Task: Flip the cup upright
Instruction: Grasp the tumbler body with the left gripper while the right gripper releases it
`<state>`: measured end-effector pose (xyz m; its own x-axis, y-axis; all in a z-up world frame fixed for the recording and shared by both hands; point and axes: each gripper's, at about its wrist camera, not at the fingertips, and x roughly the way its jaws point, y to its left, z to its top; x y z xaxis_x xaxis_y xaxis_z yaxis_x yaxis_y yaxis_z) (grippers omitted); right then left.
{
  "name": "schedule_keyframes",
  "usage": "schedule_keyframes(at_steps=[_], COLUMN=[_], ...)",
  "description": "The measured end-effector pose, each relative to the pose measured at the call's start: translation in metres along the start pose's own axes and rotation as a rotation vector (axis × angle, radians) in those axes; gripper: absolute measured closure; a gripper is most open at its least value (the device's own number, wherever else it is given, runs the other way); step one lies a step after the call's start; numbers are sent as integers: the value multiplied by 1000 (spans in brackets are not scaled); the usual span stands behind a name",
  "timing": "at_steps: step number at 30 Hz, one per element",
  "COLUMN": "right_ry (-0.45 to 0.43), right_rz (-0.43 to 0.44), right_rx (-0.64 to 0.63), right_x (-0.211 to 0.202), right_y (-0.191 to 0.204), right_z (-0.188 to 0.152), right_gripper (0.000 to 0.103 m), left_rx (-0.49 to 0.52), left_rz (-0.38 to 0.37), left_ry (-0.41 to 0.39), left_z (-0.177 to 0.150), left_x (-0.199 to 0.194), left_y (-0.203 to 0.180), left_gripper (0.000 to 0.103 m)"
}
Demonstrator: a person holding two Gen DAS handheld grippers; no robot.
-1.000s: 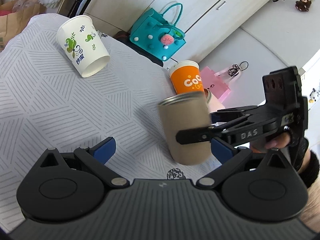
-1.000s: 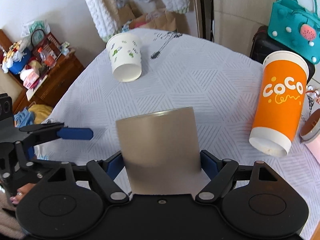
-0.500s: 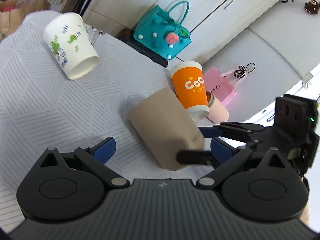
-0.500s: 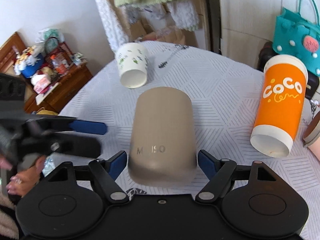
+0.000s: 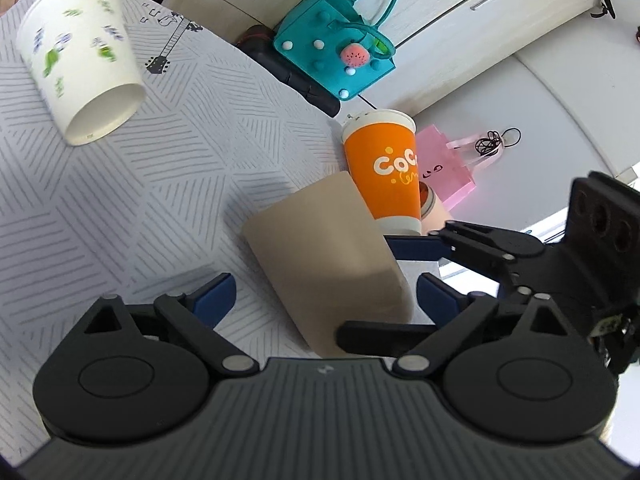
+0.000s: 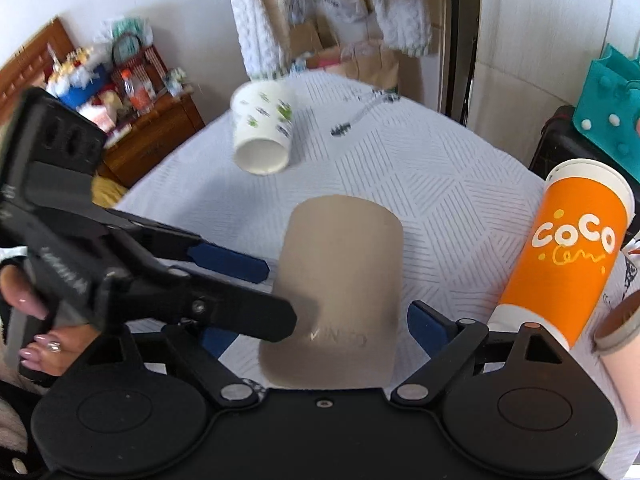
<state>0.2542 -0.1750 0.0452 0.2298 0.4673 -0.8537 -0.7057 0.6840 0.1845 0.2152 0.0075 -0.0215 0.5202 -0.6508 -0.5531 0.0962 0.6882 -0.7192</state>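
Cup (image 6: 340, 280): the tan one is in my right gripper (image 6: 320, 328), just beside the orange cup (image 6: 568, 256) and on the side of it toward the white cup (image 6: 262, 132). It is tilted, its far end leaning away from my right wrist. My right jaws are closed down to the cup's width near its lettered end, one pad on each flank. I cannot tell which end is the mouth, nor whether the low end touches the cloth (image 6: 440, 184).

My left gripper (image 5: 326, 300) is spread wide and holds nothing. It comes in from the side away from the orange cup, and one finger overlaps the cup's wall near my right pad.

To do this turn well, I judge I should keep the right pads square on the wall and roll my wrist about the cup's own axis of tilt, not swing it sideways, since the orange cup is near enough to be knocked. The wall looks smooth, so I would squeeze firmly before turning further. The left fingers should either steady the free end or stay out of the arc.

A second ago the cup stood straight between my right pads with a flat pale edge on top; half a second ago it was already tipped. Since then it has leaned a little more, and my left gripper has closed in from well apart to almost on the cup. The white cup also looms larger in the left view.
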Motion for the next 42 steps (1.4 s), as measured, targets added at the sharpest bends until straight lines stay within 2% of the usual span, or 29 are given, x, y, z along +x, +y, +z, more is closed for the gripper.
schedule_keyframes(at_steps=[2, 3, 8, 17, 24, 28, 32, 37, 42], right_ry=[21, 26, 3, -27, -54, -106, -188, -292, -371], right_rz=[-13, -14, -20, -18, -35, -57, -132, -184, -243], right_rx=[-9, -14, -14, 64, 81, 77, 55, 47, -4], right_x=[5, 7, 6, 6, 1, -4, -8, -9, -3], right_y=[-2, -3, -4, -9, 1, 8, 23, 31, 39], right_z=[0, -1, -10, -14, -23, -35, -48, -54, -58], right_gripper=[13, 18, 19, 19, 19, 19, 19, 20, 20], left_rx=[7, 9, 2, 4, 59, 144, 264, 403, 507], left_rz=[0, 1, -39, -52, -58, -43, 1, 54, 93], left_ry=[7, 10, 17, -5, -4, -41, -103, -180, -230], left_z=[0, 0, 0, -2, -5, -13, -20, -24, -29], left_x=[3, 4, 11, 17, 13, 6, -2, -12, -18], left_y=[0, 0, 1, -3, -10, -20, -35, -52, -61], left_gripper=[16, 18, 20, 23, 26, 29, 31, 37, 37])
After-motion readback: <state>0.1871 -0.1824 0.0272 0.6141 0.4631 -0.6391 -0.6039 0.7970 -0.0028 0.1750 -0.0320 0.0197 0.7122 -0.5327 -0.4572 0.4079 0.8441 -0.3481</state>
